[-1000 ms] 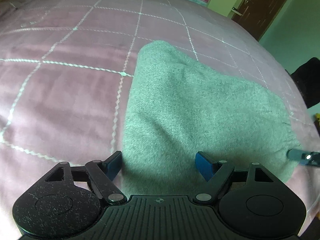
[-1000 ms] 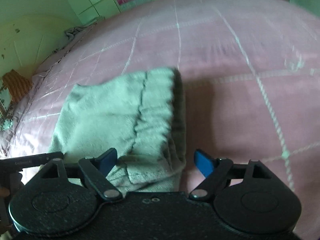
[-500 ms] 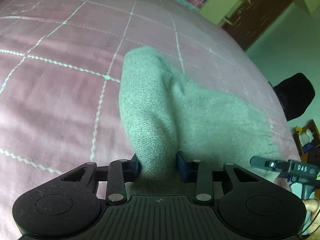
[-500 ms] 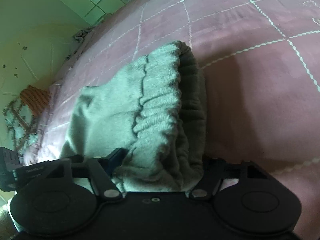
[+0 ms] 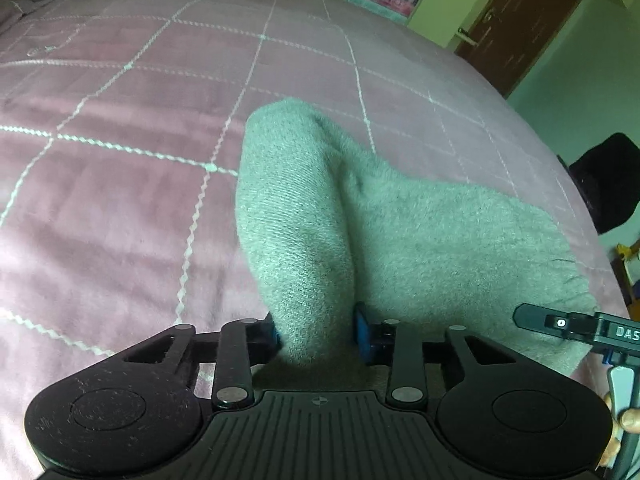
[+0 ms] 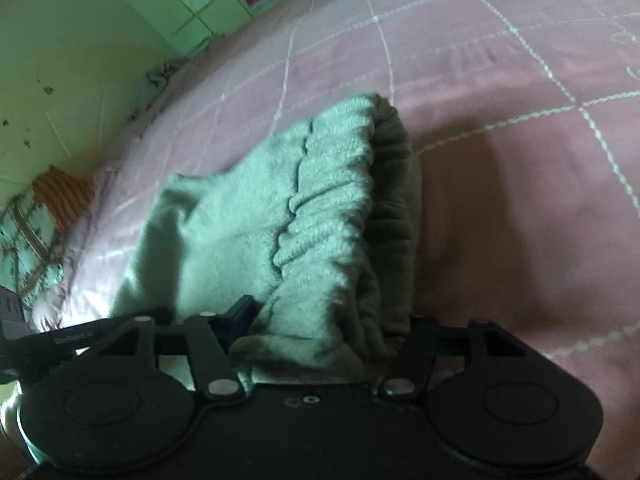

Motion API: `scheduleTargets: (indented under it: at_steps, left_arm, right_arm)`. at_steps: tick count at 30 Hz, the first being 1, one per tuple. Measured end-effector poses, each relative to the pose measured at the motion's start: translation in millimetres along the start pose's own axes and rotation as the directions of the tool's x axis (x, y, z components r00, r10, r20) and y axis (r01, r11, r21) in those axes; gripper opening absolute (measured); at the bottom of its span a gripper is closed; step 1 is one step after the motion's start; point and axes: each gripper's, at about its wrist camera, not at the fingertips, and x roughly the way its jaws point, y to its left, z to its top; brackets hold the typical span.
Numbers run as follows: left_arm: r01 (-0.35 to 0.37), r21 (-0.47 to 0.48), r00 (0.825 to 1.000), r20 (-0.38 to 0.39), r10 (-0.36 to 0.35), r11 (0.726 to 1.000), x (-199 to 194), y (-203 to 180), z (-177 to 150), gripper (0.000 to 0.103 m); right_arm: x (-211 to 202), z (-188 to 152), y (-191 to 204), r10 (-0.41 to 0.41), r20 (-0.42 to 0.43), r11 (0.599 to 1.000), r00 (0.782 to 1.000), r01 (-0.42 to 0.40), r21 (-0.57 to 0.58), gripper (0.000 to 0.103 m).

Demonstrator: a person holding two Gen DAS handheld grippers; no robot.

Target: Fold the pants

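Pants (image 5: pixel 400 232) bunched in both: left gripper (image 5: pixel 316 330) and right gripper (image 6: pixel 320 320) each clamp a thick fold. Risk: uneven lift drags layers apart on bed (image 5: pixel 120 200).

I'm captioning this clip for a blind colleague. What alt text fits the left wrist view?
The left gripper is shut on a raised fold of soft grey-green knit pants lying on a pink quilted bedspread with white stitched squares. The right gripper's black tip shows at the pants' right edge; a brown door stands beyond.
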Motion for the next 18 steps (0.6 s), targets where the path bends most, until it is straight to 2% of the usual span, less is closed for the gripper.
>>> scheduleTargets:
  at_steps: [4,9,18]
  left_arm:
    - [0.021,-0.018,0.998,0.052,-0.02,1.0,-20,-5,2,0.032]
    - [0.056,-0.018,0.99,0.127,-0.054,0.998,-48,-20,19,0.031]
    - [0.066,-0.014,0.971,0.232,-0.061,0.998,-73,-35,72,0.03]
  right_arm:
    - [-19,-1,12,0.07,0.054,0.997,0.996,-0.072,0.018,0.056]
    - [-42,10,34,0.143,0.097,0.99,0.985,-0.141,-0.028,0.056]
    - [-62,60,61,0.231,0.189,0.972,0.954,-0.218,-0.087,0.056]
